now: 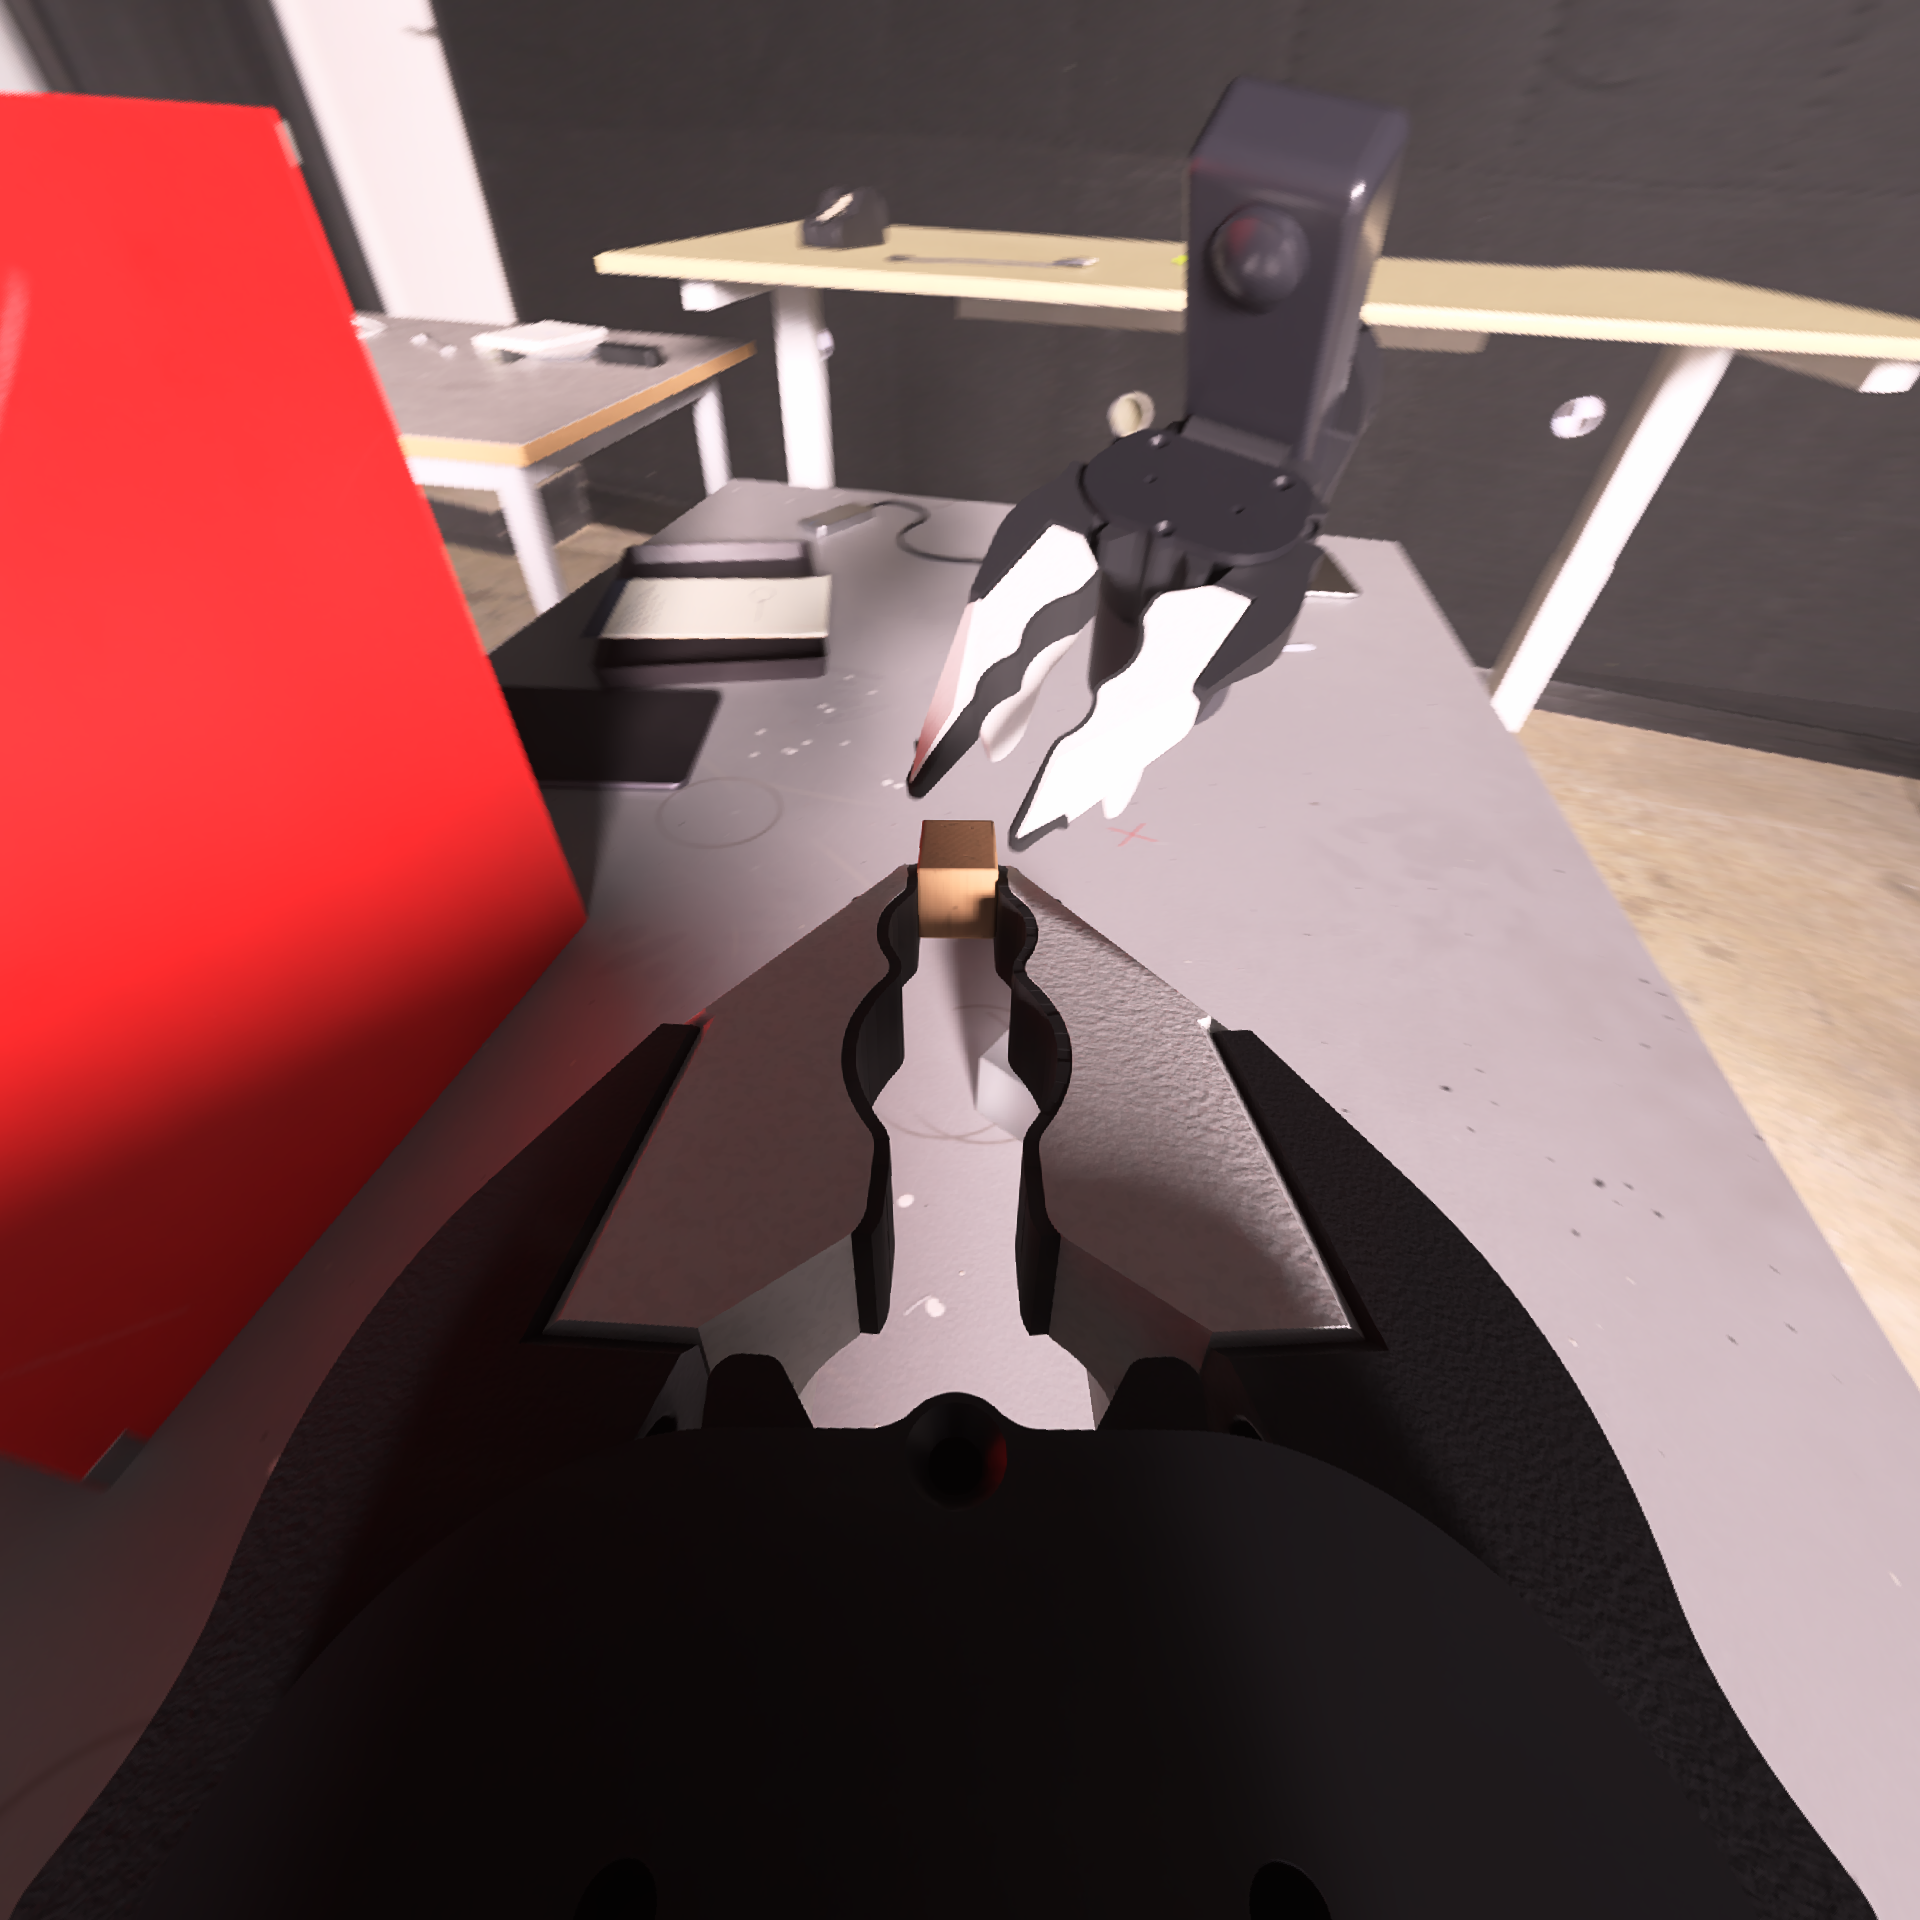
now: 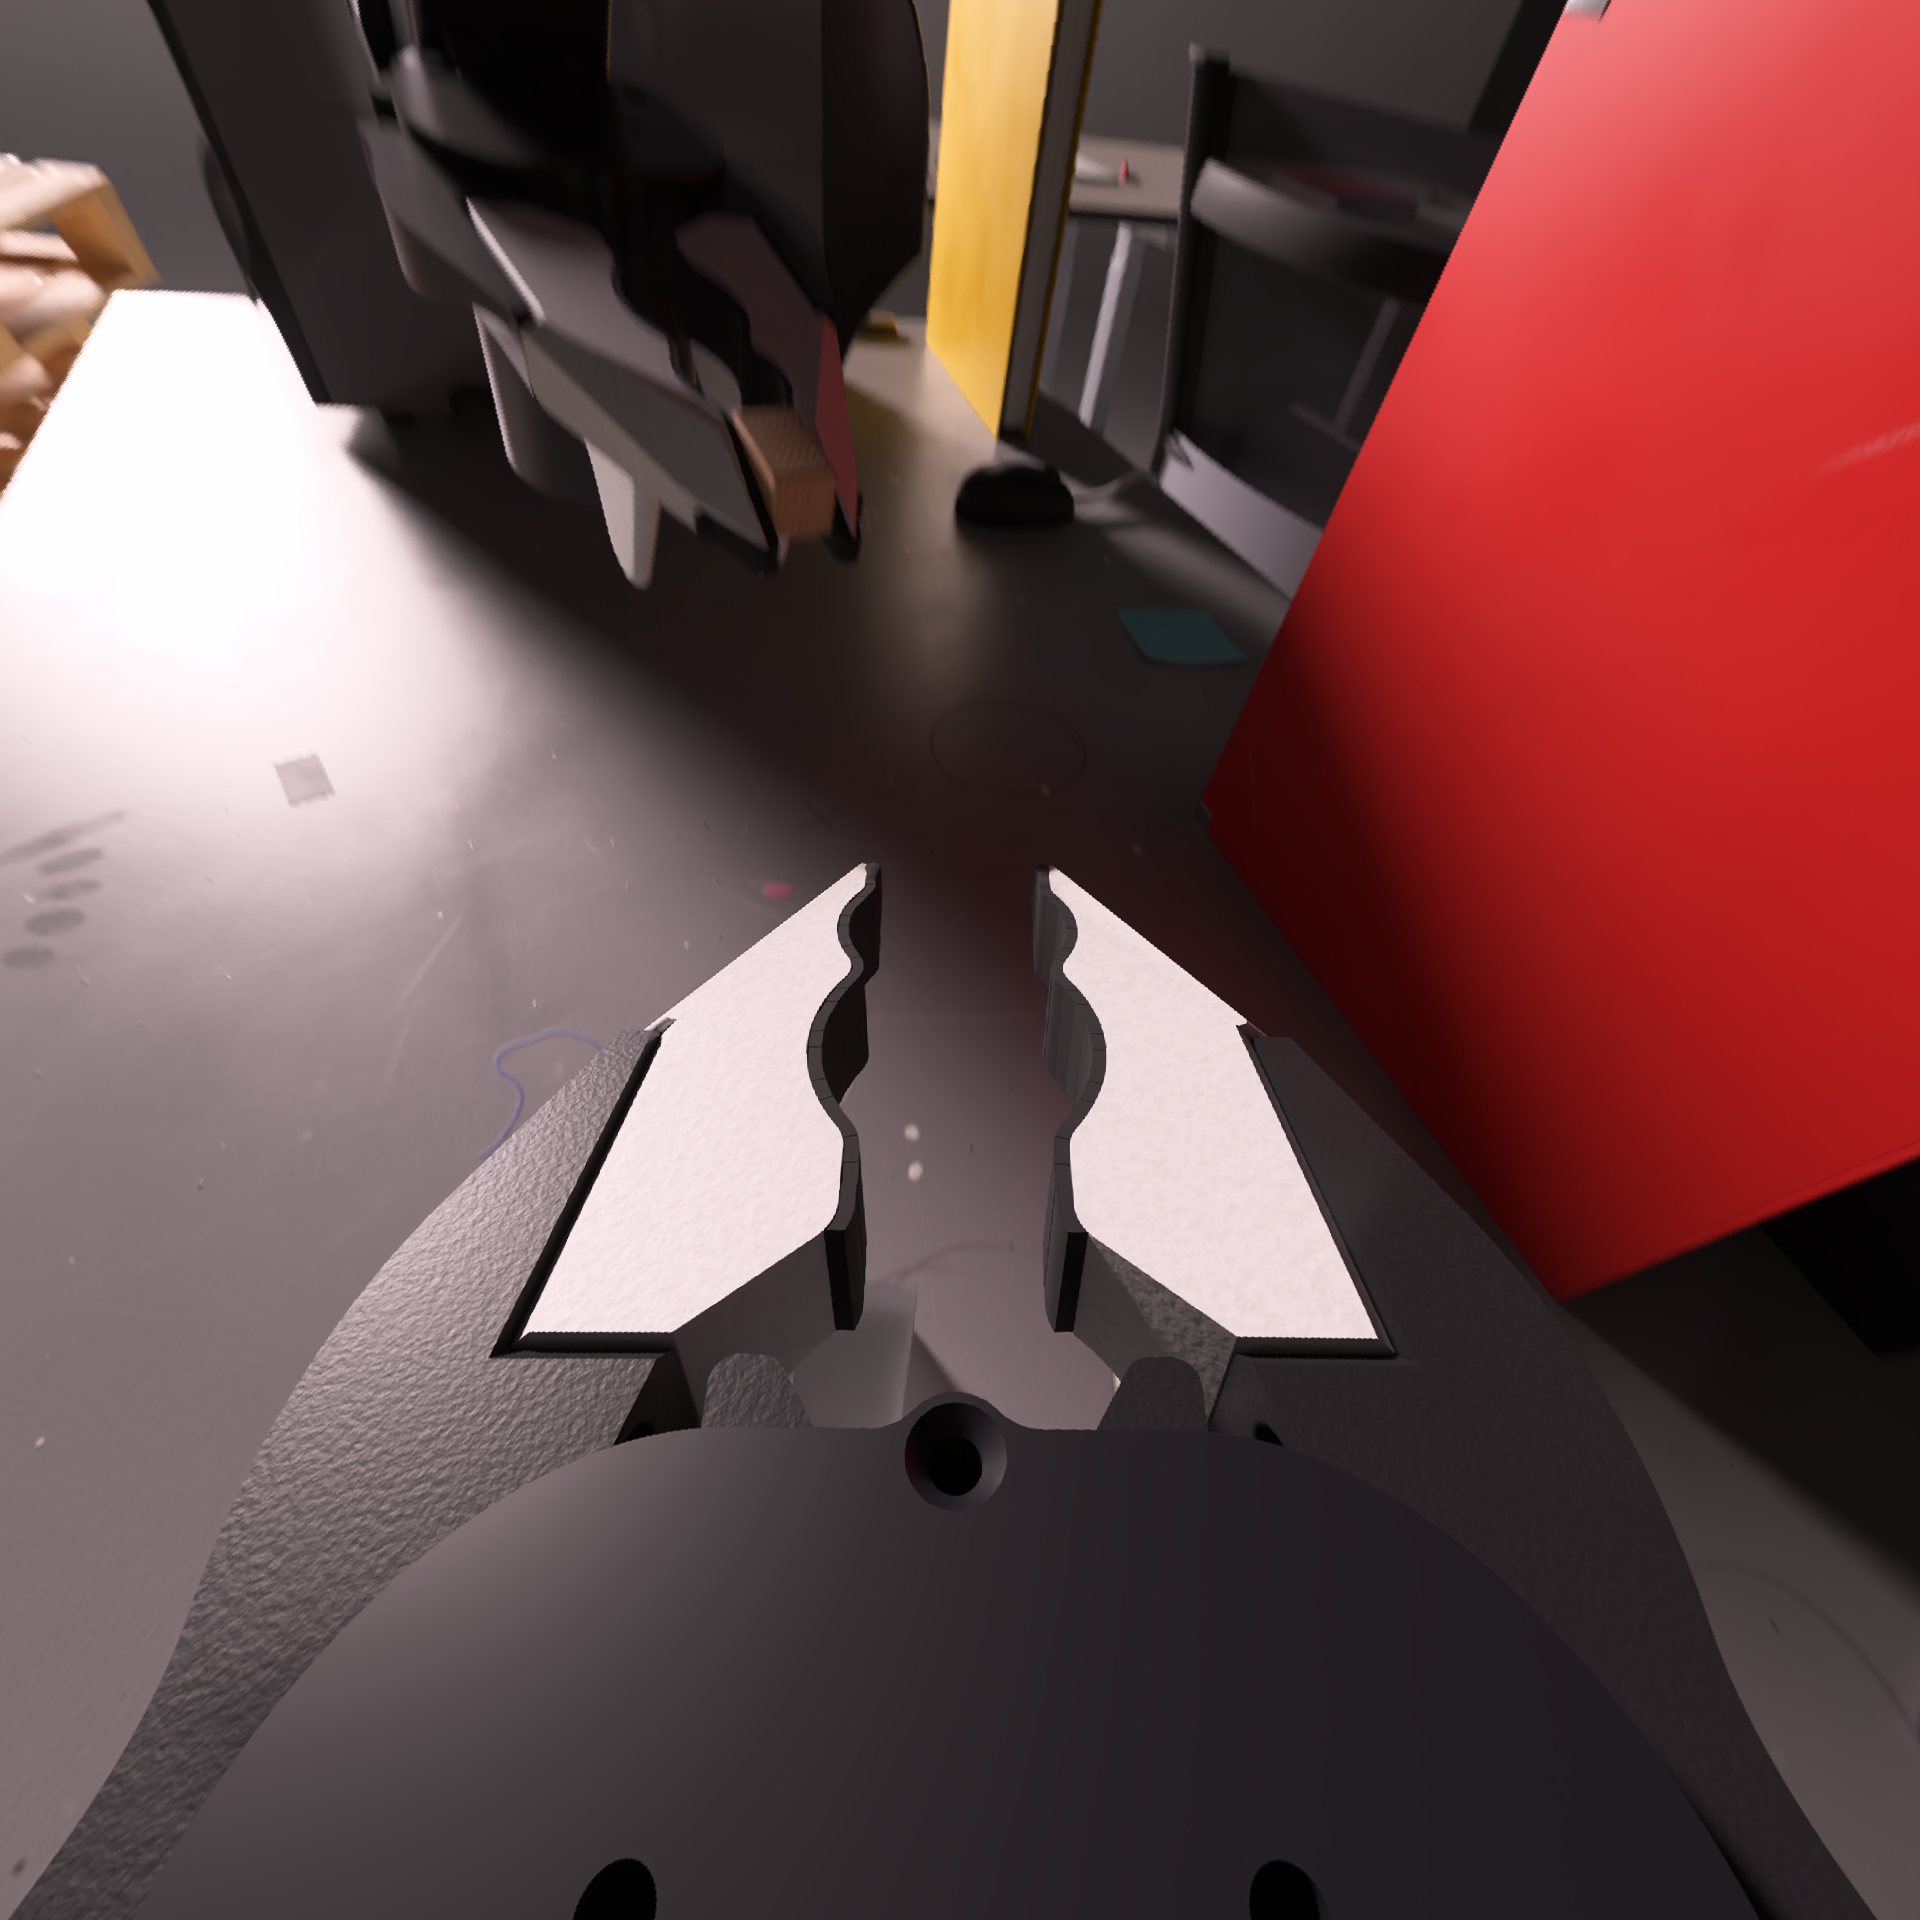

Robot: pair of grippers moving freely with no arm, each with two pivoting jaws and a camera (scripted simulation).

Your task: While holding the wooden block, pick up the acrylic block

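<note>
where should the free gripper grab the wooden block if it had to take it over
Probably the bare end of the wooden block that sticks out past the left gripper, whose fingers cover its sides lower down. The open right gripper would come head on from the far side.

A tall flat red panel (image 1: 239,644) stands on the grey tabletop (image 1: 1403,1091) at nine o'clock of the left gripper (image 1: 958,896), walling off that side. At twelve o'clock the right gripper (image 1: 971,805) hangs just beyond the small wooden block (image 1: 957,883), narrowing the way forward. From one to five o'clock the tabletop lies open. A flat black tray (image 1: 717,613) sits far at eleven o'clock.
</note>
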